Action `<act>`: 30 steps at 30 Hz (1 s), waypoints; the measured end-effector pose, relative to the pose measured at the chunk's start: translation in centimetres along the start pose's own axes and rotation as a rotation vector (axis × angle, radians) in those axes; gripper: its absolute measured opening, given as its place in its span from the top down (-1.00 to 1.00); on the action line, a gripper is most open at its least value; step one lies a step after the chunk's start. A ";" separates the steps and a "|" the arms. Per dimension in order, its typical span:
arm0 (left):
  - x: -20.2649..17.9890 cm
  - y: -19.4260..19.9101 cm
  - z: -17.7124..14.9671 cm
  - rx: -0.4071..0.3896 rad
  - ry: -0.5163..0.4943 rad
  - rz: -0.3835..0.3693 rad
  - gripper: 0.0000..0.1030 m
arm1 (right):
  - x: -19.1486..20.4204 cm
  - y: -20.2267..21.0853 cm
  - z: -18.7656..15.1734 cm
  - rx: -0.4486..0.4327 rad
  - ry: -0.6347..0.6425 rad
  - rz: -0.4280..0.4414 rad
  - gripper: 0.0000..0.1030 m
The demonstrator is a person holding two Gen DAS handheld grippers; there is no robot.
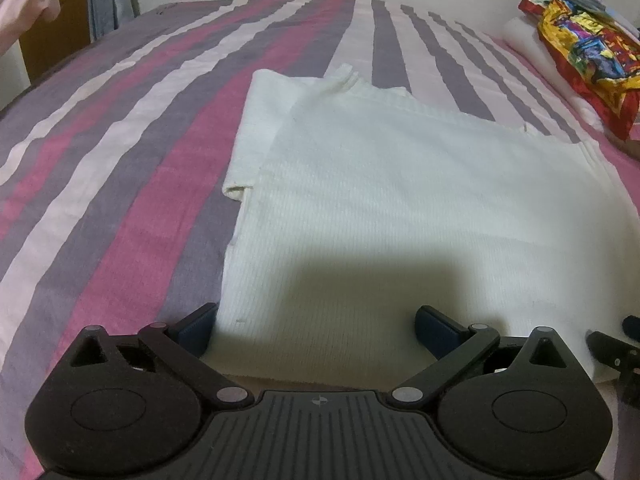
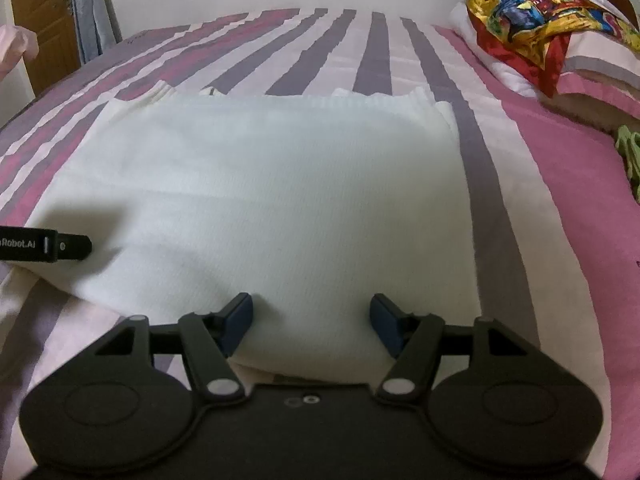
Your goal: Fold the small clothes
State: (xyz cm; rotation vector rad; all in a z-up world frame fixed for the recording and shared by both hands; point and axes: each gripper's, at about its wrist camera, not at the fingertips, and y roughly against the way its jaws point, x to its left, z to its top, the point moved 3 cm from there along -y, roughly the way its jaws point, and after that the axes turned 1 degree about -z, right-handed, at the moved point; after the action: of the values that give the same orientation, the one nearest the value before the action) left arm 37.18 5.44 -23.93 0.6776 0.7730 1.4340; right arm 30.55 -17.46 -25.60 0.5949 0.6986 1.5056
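You had the white knit top [image 1: 400, 200] flat mid-bed on the striped bedspread [image 1: 120, 160], length running away from you, its near hem probably between the spread-apart fingers of your left gripper [image 1: 316, 330] and right gripper [image 2: 312, 320].

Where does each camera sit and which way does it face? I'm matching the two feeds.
Left wrist: on the left gripper, near the white garment's left hem corner, facing up the striped bed; open fingers show.
Right wrist: on the right gripper, at the hem's right part; open fingers and the left gripper's tip show.
Shared: garment, bed, colourful cloth.
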 end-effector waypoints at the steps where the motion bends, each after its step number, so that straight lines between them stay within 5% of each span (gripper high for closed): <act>1: 0.0 0.1 -0.1 -0.001 -0.002 0.000 -0.97 | 0.0 0.0 -0.1 -0.001 -0.001 0.001 -0.27; 18: 3.3 2.5 -0.7 0.007 0.149 -0.083 -0.97 | -0.5 1.6 0.2 -0.028 -0.071 0.046 -0.41; 26: 5.7 3.2 -0.8 -0.075 0.220 -0.094 -0.96 | -0.2 2.7 -0.1 -0.037 -0.084 0.064 -0.48; 27: 5.9 3.2 -0.8 -0.087 0.220 -0.095 -0.91 | -0.2 2.9 -0.1 -0.041 -0.082 0.066 -0.49; 28: 6.1 3.0 -0.7 -0.081 0.219 -0.104 -0.50 | -0.1 2.9 -0.1 -0.044 -0.081 0.069 -0.50; 30: 6.4 2.1 -0.8 -0.039 0.229 -0.134 -0.19 | 0.0 2.9 -0.1 -0.042 -0.084 0.073 -0.50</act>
State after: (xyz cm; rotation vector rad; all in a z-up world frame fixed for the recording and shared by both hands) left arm 35.20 11.86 -23.14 0.4271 0.9477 1.4150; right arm 28.55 -17.52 -23.52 0.6535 0.5842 1.5498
